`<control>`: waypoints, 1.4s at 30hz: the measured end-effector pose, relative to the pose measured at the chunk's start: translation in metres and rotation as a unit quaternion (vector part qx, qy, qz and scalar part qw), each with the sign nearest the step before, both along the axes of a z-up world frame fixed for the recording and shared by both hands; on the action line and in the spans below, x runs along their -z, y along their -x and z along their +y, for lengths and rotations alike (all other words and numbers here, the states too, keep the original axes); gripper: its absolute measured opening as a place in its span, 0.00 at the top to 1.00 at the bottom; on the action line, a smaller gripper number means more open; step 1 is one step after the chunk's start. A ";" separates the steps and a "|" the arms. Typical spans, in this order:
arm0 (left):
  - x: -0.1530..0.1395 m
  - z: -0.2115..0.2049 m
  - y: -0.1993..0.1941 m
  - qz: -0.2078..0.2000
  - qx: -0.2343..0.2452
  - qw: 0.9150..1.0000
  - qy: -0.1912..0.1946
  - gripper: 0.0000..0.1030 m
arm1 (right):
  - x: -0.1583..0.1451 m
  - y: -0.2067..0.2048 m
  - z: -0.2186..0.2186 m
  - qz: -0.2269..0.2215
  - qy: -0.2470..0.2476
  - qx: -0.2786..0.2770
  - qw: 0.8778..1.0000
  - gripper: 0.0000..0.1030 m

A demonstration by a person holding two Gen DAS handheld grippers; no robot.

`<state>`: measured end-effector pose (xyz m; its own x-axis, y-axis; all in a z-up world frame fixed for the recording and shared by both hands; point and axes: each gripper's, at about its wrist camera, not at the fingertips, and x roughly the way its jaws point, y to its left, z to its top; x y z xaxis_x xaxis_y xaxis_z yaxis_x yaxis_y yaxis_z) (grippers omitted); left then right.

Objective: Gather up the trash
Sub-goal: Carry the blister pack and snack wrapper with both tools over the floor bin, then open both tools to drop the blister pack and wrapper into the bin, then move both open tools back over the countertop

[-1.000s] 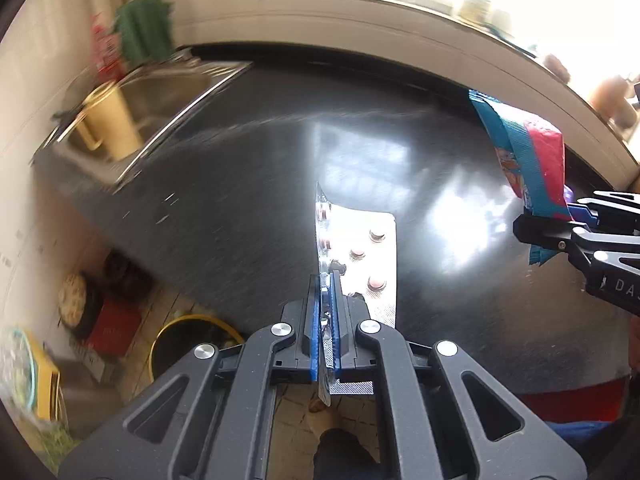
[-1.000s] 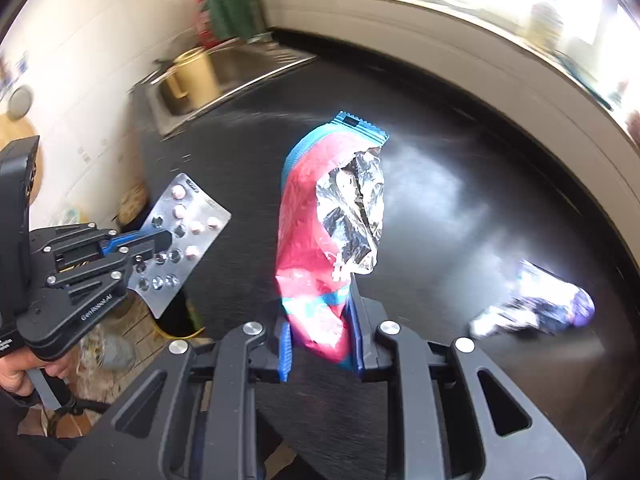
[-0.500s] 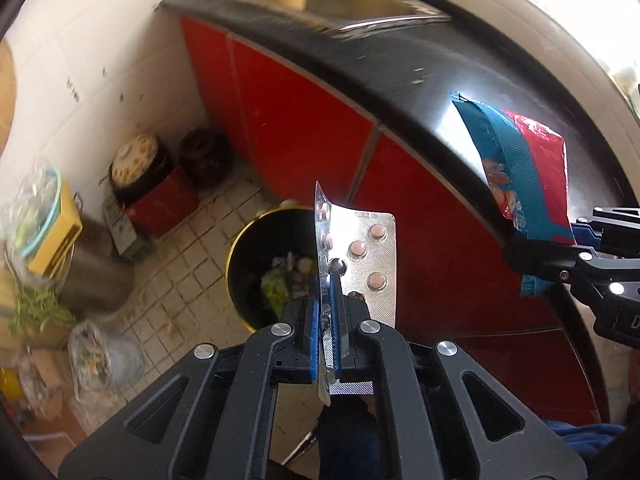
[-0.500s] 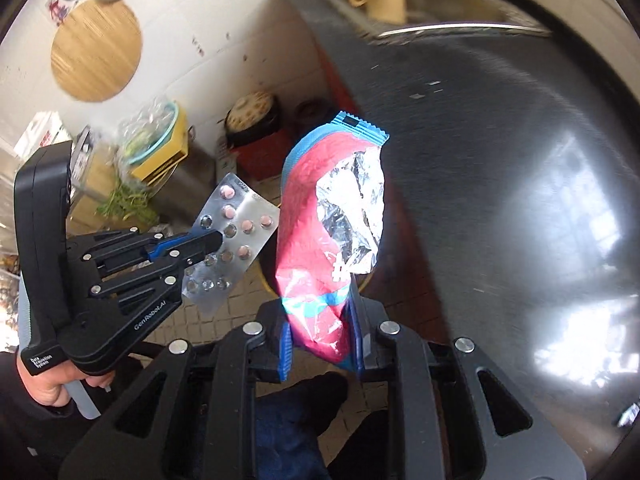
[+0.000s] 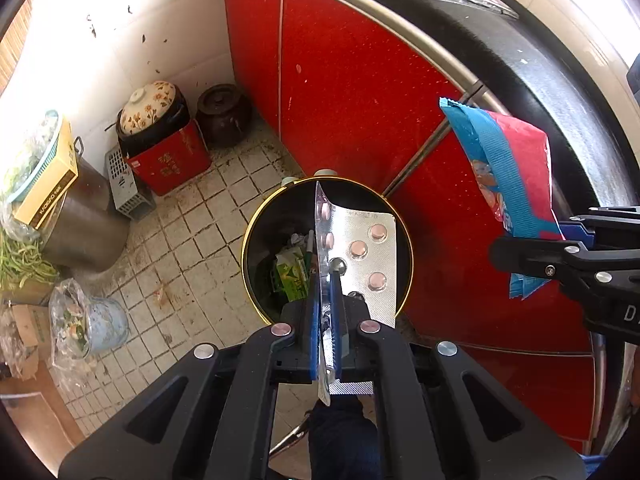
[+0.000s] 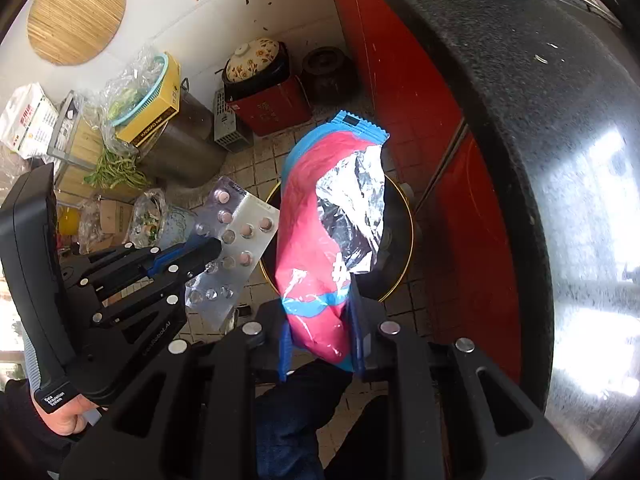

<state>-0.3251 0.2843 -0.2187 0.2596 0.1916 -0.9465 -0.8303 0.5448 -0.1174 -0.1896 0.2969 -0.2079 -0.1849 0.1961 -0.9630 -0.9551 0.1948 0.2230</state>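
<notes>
My left gripper (image 5: 325, 280) is shut on a silver blister pack (image 5: 366, 256) with pink pills, held directly above a black bin with a yellow rim (image 5: 256, 224) on the floor. The bin holds a green carton and other trash. My right gripper (image 6: 320, 312) is shut on a red and blue snack wrapper (image 6: 320, 216) with a foil inside, also above the bin (image 6: 404, 248). The wrapper (image 5: 508, 176) and right gripper (image 5: 568, 248) show at the right of the left wrist view. The blister pack (image 6: 236, 240) and left gripper (image 6: 200, 250) show at the left of the right wrist view.
Red cabinet doors (image 5: 352, 92) under a black counter (image 6: 540, 120) stand right of the bin. On the tiled floor (image 5: 200, 240) are a red box with a floral-lidded pot (image 5: 160, 140), a brown jar (image 5: 224, 116), a steel pot (image 5: 80, 220), a bagged bucket (image 5: 88, 324) and green beans.
Both grippers swung away from the countertop and down toward the floor. The blister pack and wrapper now hang over the bin; both stay gripped.
</notes>
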 end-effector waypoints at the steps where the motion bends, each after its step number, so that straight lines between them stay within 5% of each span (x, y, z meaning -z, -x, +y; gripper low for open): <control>1: 0.001 0.000 0.000 0.000 -0.001 1.000 0.001 0.96 | 0.001 0.001 0.000 -0.002 0.002 -0.003 1.000 0.78; 11: 0.014 0.008 -0.004 -0.002 0.001 1.000 0.011 0.96 | 0.004 0.011 0.018 -0.016 0.003 -0.008 1.000 0.76; 14: 0.022 0.014 -0.003 0.002 0.003 1.000 0.019 0.94 | 0.006 0.010 0.023 -0.013 0.007 -0.006 1.000 0.58; 15: 0.025 0.016 -0.002 0.006 0.003 1.000 0.018 0.87 | 0.006 0.010 0.023 -0.016 0.007 -0.006 1.000 0.54; 16: 0.027 0.016 -0.002 0.007 0.002 1.000 0.021 0.65 | 0.006 0.010 0.024 -0.017 0.007 -0.006 1.000 0.49; 18: 0.029 0.019 0.003 0.001 -0.008 1.000 0.020 0.41 | 0.007 0.012 0.027 -0.017 0.008 -0.007 1.000 0.48; 27: 0.019 0.013 0.019 -0.001 -0.039 0.999 0.007 0.27 | 0.011 0.020 0.012 -0.010 0.018 -0.027 0.999 0.44; 30: 0.011 0.005 0.026 -0.002 -0.051 0.999 0.001 0.20 | -0.004 0.017 0.003 -0.012 0.002 -0.028 1.000 0.42; 32: 0.003 0.001 0.028 0.000 -0.053 0.999 -0.004 0.16 | -0.019 0.014 -0.003 -0.016 -0.016 -0.023 0.999 0.29; 35: -0.014 -0.007 0.025 0.003 -0.051 0.999 -0.016 0.11 | -0.048 0.003 -0.021 -0.015 -0.049 -0.010 0.999 0.22; 42: -0.065 -0.038 -0.014 -0.001 0.017 0.997 -0.073 0.10 | -0.108 -0.044 -0.081 -0.017 -0.106 0.046 0.993 0.21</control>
<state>-0.3113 0.2461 -0.1535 0.2696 0.3175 -0.9091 -0.8108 0.5842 -0.0364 -0.1452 0.2157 -0.0998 -0.1241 0.4090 -0.9040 -0.9434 0.2339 0.2353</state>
